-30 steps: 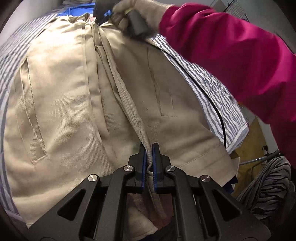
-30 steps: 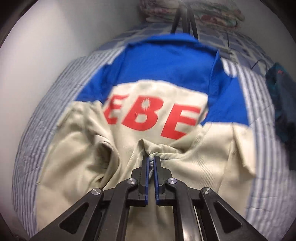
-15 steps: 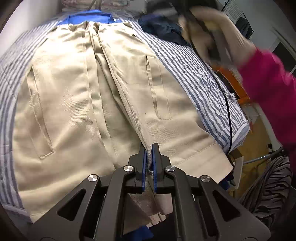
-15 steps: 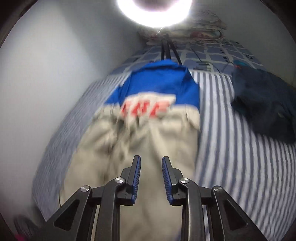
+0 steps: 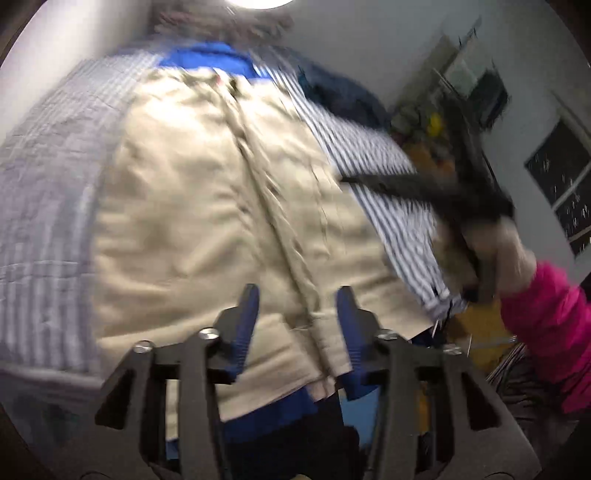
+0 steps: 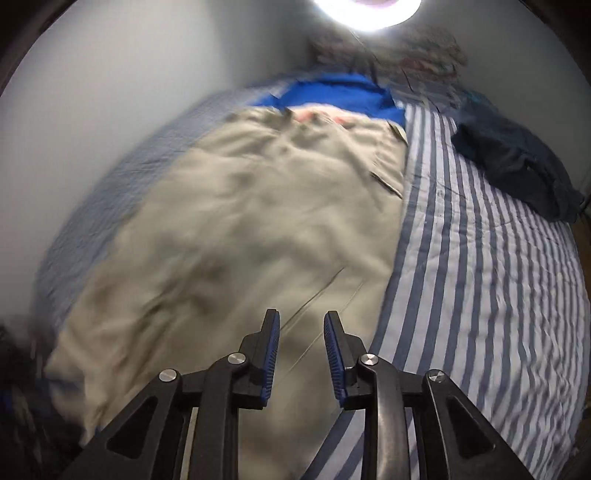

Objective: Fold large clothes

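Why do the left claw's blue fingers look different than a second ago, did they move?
Yes. The left gripper has opened, releasing the beige jacket's centre seam; it lies flat on the striped bedspread.

wall (image 6: 110, 110): plain grey | lamp (image 6: 365, 11): bright, overhead | window (image 5: 561, 177): dark

Left gripper (image 5: 297, 306): seen from its own wrist camera, entering at 6 o'clock, both black arms converging toward 12 o'clock; the blue-padded fingers (image 5: 246, 317) stand well apart, nothing clamped between them. Right gripper (image 6: 301, 334): in its own wrist camera likewise entering at 6 o'clock, blue ribbed pads (image 6: 271, 341) parted with a clear gap, empty. In the left wrist view the right gripper appears at 3 o'clock as a blurred black shape, carried by the gloved right hand (image 5: 506, 251); a magenta sleeve (image 5: 550, 325) runs off toward 4 o'clock.
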`<state>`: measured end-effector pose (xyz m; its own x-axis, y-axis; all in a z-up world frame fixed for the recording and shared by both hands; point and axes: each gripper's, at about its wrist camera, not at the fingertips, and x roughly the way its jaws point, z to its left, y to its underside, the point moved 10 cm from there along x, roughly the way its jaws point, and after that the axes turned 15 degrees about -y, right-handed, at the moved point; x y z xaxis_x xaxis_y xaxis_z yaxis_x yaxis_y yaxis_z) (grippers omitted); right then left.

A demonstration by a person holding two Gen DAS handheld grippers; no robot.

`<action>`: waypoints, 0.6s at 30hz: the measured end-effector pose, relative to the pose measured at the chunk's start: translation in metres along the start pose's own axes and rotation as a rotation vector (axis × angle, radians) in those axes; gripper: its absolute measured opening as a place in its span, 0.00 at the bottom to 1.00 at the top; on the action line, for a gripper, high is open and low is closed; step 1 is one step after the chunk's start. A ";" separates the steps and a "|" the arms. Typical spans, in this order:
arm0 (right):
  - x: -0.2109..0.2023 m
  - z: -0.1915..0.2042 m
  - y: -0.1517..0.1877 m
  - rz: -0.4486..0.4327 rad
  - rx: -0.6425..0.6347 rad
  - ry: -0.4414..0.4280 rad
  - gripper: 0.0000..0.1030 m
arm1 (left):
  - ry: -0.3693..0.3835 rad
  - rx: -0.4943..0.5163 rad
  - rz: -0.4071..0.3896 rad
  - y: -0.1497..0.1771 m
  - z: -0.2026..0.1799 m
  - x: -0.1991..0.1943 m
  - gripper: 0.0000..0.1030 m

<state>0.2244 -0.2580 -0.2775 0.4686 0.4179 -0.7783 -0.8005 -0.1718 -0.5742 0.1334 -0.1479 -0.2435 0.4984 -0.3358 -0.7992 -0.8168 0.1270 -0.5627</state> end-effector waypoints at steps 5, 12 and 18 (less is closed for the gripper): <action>-0.014 0.066 0.047 0.007 -0.071 -0.095 0.27 | -0.095 -0.131 0.002 -0.001 0.070 -0.016 0.48; 0.025 0.099 0.116 0.072 -0.105 -0.092 0.27 | -0.155 -0.234 0.065 0.025 0.113 0.008 0.47; -0.025 0.098 0.112 0.008 0.034 -0.216 0.36 | -0.145 -0.191 0.104 0.049 0.099 0.025 0.47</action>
<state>0.0870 -0.2005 -0.2975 0.3743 0.5992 -0.7077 -0.8175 -0.1470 -0.5568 0.1350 -0.0574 -0.3123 0.4344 -0.1907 -0.8803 -0.8989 -0.0293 -0.4372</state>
